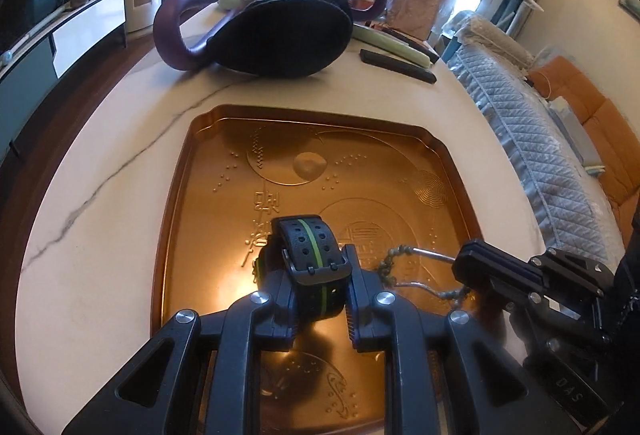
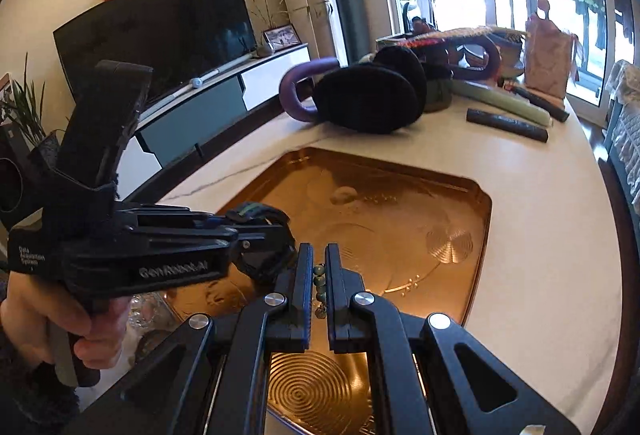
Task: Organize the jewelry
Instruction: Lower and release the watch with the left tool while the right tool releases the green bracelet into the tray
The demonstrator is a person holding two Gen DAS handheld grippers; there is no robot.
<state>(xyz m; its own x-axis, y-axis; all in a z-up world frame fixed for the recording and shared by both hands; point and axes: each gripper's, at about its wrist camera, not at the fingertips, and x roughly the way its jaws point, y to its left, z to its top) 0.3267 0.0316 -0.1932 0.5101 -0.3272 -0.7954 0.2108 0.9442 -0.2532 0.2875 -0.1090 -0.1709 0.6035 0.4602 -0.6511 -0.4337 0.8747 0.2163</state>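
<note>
I have both pieces over the embossed copper-coloured metal tray (image 1: pixel 188 171), my landmark here. The left gripper (image 1: pixel 320 299) is clamped on a black perforated rubber watch with a lime-green stripe (image 1: pixel 310 255), its buckled strap looping up between the fingers. The right gripper (image 2: pixel 319 287) is pinched almost shut on a string of dull green beads with a silver bangle wire (image 1: pixel 404 267) — in the left view the beads and wire trail out from its tip, just above the tray floor.

To set these down well, I judge I should lower each until it rests on the tray, keep them apart so the bead string does not tangle in the strap, and open one gripper at a time.

Both grippers tilt steeply down toward the near half of the tray, side by side; a bare hand (image 2: pixel 52 331) grips the left handle.

Beyond the tray on the pale veined tabletop (image 1: pixel 100 195) lie dark round cushioned pads with purple handles (image 1: pixel 280 31).
</note>
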